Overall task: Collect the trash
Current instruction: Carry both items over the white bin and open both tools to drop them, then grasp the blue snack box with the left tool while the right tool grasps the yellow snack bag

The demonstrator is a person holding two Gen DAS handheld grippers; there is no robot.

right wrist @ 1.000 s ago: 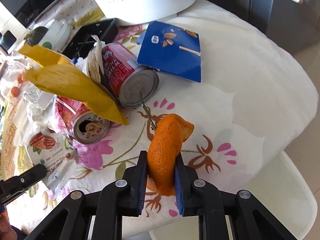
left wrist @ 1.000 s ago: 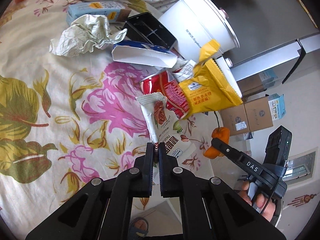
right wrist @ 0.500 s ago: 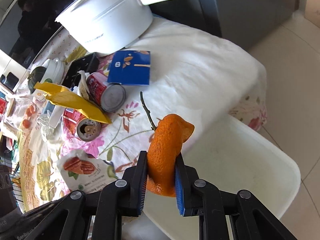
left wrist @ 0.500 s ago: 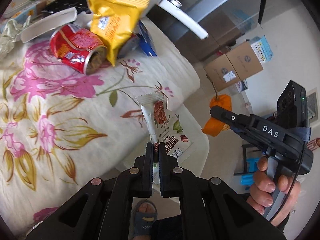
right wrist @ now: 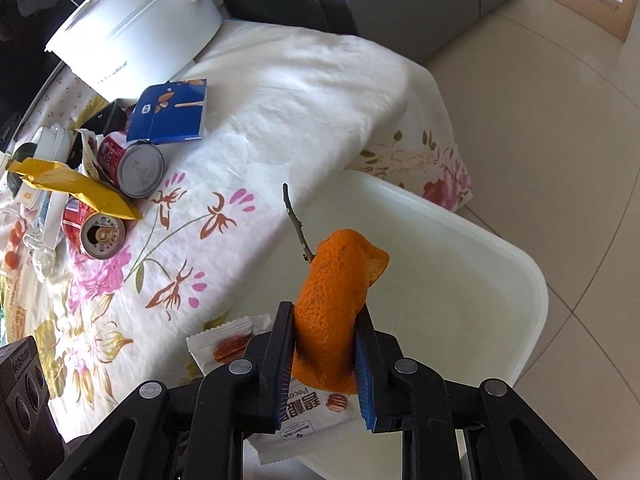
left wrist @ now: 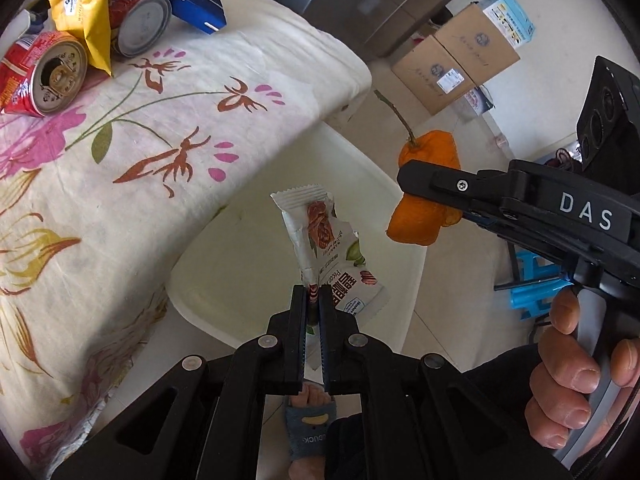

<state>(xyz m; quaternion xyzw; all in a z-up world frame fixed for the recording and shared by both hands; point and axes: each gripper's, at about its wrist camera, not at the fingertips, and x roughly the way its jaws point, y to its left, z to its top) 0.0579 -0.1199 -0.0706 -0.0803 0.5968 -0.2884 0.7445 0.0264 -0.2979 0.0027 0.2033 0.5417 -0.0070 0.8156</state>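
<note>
While over the bin (right wrist: pixel 500 280), orange peel (right wrist: pixel 336 312) between right gripper (right wrist: pixel 322 360) jaws

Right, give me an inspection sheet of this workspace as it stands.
Surface: table under a floral tablecloth, its near corner bare.
Job's things: snack wrapper and orange peel, both held above the white bin, which looks empty where visible.
Clutter: two red cans on their sides, a yellow snack bag and a blue carton grouped on the table; white pot behind them.
Grippers: left gripper shut on the snack wrapper; right gripper shut on the orange peel.
Cables: nothing seen.
Surroundings: tiled floor, cardboard boxes, blue stool.
</note>
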